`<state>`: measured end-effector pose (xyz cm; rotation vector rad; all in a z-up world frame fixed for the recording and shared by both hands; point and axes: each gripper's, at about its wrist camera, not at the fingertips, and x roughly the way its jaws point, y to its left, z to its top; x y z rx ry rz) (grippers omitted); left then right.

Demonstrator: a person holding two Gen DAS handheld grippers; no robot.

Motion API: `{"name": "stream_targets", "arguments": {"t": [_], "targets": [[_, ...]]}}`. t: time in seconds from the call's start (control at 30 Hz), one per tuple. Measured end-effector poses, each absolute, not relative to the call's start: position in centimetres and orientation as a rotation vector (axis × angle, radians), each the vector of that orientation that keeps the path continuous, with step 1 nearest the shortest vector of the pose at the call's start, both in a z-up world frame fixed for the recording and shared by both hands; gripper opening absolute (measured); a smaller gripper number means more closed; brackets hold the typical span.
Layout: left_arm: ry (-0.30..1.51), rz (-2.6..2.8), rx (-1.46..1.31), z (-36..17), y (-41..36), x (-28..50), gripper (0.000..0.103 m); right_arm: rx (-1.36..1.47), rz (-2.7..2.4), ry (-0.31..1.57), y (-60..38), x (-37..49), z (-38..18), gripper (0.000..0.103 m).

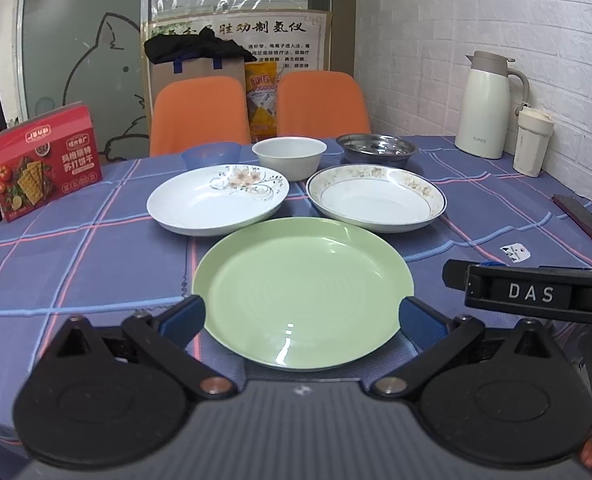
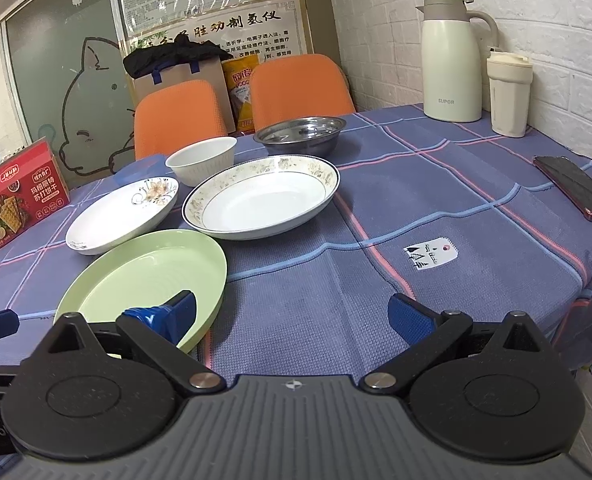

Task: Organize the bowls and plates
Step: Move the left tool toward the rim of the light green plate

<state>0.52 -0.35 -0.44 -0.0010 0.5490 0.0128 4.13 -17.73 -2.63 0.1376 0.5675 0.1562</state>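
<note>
A green plate [image 1: 304, 292] lies nearest on the blue checked tablecloth. My left gripper [image 1: 302, 322] is open, its blue fingers [image 1: 183, 320] showing on either side of the plate's near half. Behind it are a white flower-patterned plate [image 1: 215, 200] and a gold-rimmed plate [image 1: 376, 200]. Further back stand a blue bowl [image 1: 209, 154], a white bowl [image 1: 289, 158] and a steel bowl [image 1: 376, 148]. My right gripper [image 2: 293, 314] is open over bare cloth right of the green plate [image 2: 143, 276], its left finger [image 2: 179, 312] over the plate's rim.
A cream thermos jug [image 2: 452, 60] and a lidded cup [image 2: 510, 94] stand at the back right by the brick wall. A phone [image 2: 576, 188] lies at the right edge. A red cracker box [image 1: 43, 160] stands at the left. Two orange chairs [image 1: 199, 112] are behind the table.
</note>
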Motion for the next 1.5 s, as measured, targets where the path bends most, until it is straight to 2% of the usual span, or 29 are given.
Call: {"name": "stream_targets", "arguments": {"t": [1.5], "targets": [[0.558,0.015,-0.015,-0.49,0.13,0.53,0.103,0.122,0.163,0.594,-17.18,4.63,-3.10,0.090]]}}
